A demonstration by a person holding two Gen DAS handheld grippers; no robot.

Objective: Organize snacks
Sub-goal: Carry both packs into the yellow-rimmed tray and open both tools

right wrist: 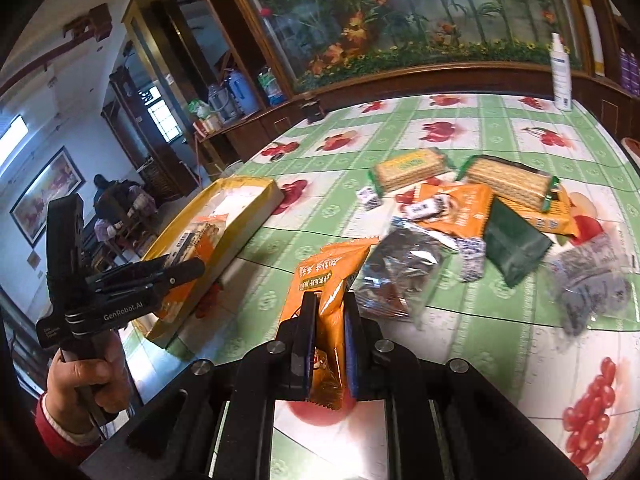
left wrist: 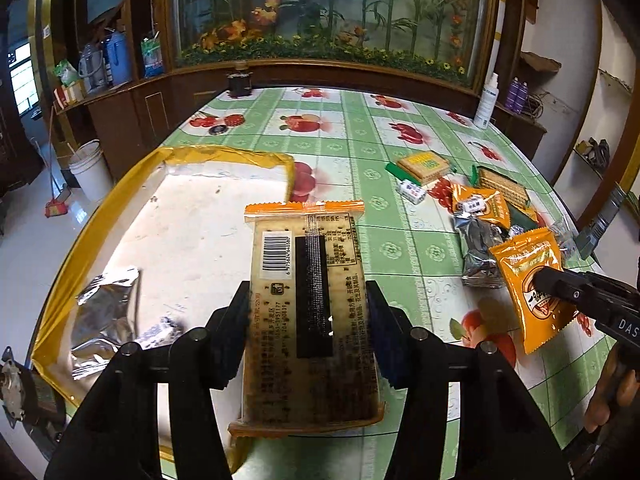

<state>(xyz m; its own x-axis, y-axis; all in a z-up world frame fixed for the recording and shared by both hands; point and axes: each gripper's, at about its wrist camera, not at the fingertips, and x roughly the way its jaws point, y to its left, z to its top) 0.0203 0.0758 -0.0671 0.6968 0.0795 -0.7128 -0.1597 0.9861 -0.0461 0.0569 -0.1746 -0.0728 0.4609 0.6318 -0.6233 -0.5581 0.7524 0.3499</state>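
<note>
The left gripper [left wrist: 308,316] holds a long cracker pack [left wrist: 308,300] with orange ends, one finger pressing on each long side, and the pack hangs over the yellow-edged box [left wrist: 100,216], which fills the left wrist view from about 9 o'clock to the middle. A silver foil packet [left wrist: 106,320] already lies in the box at about 8 o'clock. The right gripper [right wrist: 328,344] is pinched nearly shut on a small orange snack bag [right wrist: 324,300], which looks lifted off the surface [right wrist: 500,340]. The rest of the snacks lie in a loose pile [right wrist: 460,224] on the green fruit-print cloth, at about 1 to 3 o'clock in the right wrist view, well apart from the box. To do this step well, I think the cracker pack should go down flat on the bare white floor of the box, beside the foil packet and not on top of it. The fingers should keep squeezing until the pack rests there, so it does not drop and break the crackers. The pack looks stiff, so it should lie neat along one wall. The orange bag is soft and thin and could slip, so it should wait its turn and go in next to the pack.
</note>
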